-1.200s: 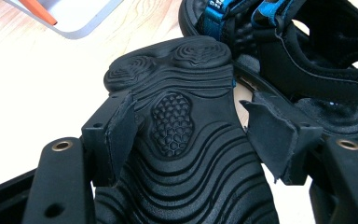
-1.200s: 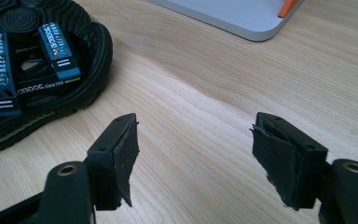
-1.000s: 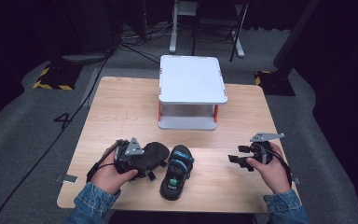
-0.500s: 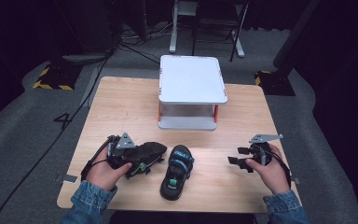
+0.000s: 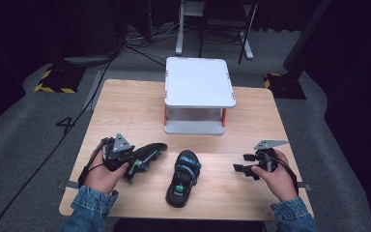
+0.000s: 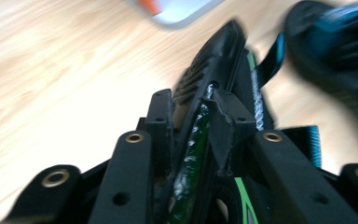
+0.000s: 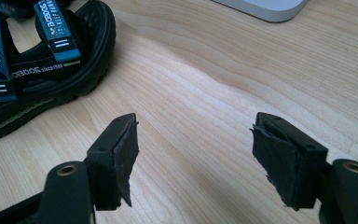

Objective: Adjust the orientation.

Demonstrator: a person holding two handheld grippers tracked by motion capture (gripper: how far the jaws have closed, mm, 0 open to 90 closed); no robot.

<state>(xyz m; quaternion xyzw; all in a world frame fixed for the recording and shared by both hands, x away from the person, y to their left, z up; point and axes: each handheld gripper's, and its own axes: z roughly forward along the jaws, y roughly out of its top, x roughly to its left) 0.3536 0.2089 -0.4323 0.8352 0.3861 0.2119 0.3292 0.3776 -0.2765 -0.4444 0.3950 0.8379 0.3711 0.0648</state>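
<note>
A: Sandals, two of them, black with blue straps, on the light wooden table (image 5: 125, 106). Any containers?

B: One white two-tier stand with orange posts (image 5: 198, 94) at the table's far middle. Its top is bare; the lower shelf shows nothing that I can make out.

A: Where is the first black sandal with green trim (image 5: 145, 154)?

B: In the left gripper (image 5: 136, 162), near the table's front left. In the left gripper view the jaws are clamped on the sole's edge (image 6: 205, 121), which stands on edge between them, with a green strip running along it.

A: And the other?

B: The second black sandal with blue strapping (image 5: 183, 176) lies flat at the front middle, sole down, just beside the held one. The right gripper view shows white lettering on its blue straps (image 7: 56, 28).

A: The right gripper (image 5: 240, 169)?

B: Held low over the front right of the table, well apart from the flat sandal. Its jaws stand wide apart over bare wood.
</note>
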